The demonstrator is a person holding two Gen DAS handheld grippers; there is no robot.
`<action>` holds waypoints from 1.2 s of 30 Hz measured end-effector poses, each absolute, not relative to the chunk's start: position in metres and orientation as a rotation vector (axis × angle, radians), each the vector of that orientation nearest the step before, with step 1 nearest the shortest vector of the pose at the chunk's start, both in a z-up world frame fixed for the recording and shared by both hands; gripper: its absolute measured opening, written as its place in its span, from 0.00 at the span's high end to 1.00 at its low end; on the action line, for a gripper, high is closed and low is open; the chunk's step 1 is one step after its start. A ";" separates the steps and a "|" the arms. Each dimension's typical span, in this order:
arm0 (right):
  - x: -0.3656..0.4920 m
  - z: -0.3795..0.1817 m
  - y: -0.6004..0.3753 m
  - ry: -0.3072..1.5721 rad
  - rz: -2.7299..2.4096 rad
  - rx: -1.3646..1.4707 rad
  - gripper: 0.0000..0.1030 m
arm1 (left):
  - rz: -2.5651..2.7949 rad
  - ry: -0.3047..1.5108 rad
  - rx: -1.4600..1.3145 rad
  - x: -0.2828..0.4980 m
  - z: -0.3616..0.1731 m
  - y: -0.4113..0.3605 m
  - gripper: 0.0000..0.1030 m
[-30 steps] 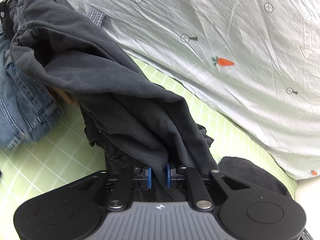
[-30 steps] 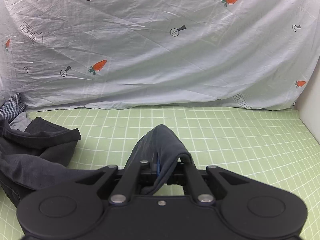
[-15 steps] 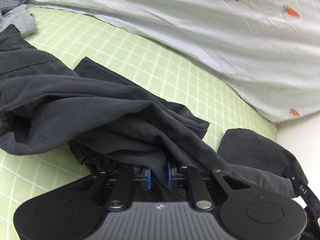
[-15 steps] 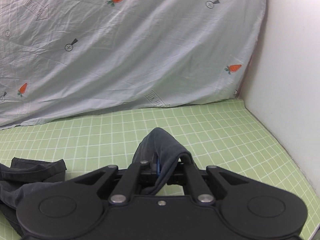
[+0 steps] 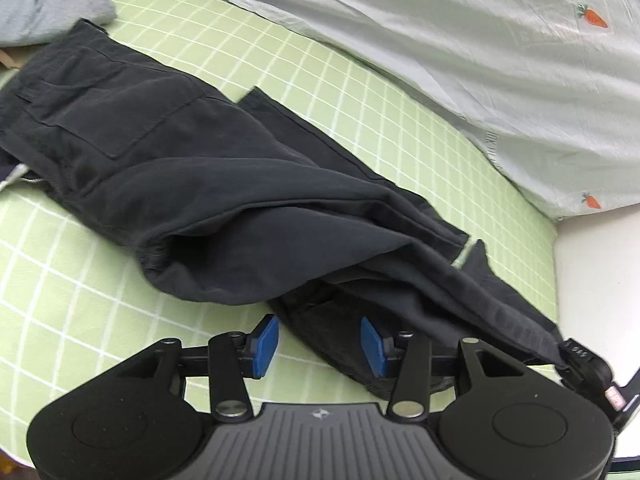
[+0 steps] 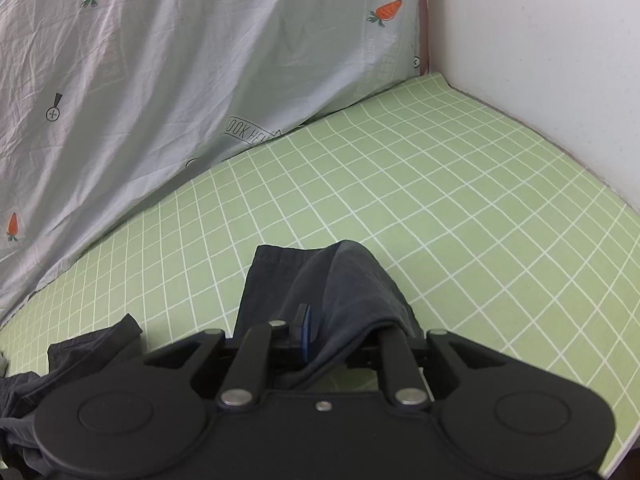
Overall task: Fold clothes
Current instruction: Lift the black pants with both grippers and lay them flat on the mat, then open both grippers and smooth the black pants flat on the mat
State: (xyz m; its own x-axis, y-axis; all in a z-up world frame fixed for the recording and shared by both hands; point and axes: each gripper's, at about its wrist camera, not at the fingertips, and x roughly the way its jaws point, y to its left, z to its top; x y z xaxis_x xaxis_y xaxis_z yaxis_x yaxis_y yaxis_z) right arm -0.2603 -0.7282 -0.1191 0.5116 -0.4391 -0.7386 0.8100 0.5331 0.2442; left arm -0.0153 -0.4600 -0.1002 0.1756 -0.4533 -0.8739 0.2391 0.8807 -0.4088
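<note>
Dark charcoal trousers [image 5: 192, 168] lie stretched across the green checked sheet [image 5: 360, 80], waist and back pocket at the far left, legs running to the right. My left gripper [image 5: 320, 340] is open just above the sheet, blue pads apart, with a fold of a leg lying between them, not pinched. My right gripper [image 6: 340, 328] has its jaws opened a little; the trouser hem [image 6: 320, 280] drapes over the right finger and lies between the fingers, resting on the sheet.
A pale carrot-print sheet [image 5: 480, 40] hangs along the back and shows in the right wrist view [image 6: 160, 80]. A white wall [image 6: 540, 40] bounds the right side. A grey garment [image 5: 60, 4] lies at the far left.
My left gripper has opened and let go of the trousers, which now lie spread out flat. My right gripper has moved right toward the wall, lowered the hem, and its jaws have parted.
</note>
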 end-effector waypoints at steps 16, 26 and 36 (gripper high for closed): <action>-0.237 -0.063 -0.699 0.486 -0.916 0.460 0.58 | -0.207 1.285 -0.324 0.027 -0.114 -0.371 0.41; -0.209 -0.026 -0.689 0.490 -0.893 0.315 0.40 | -0.186 1.347 -0.113 0.060 -0.135 -0.380 0.39; -0.140 -0.036 -0.669 0.612 -0.619 0.341 0.22 | -0.219 1.372 0.045 0.087 -0.148 -0.391 0.37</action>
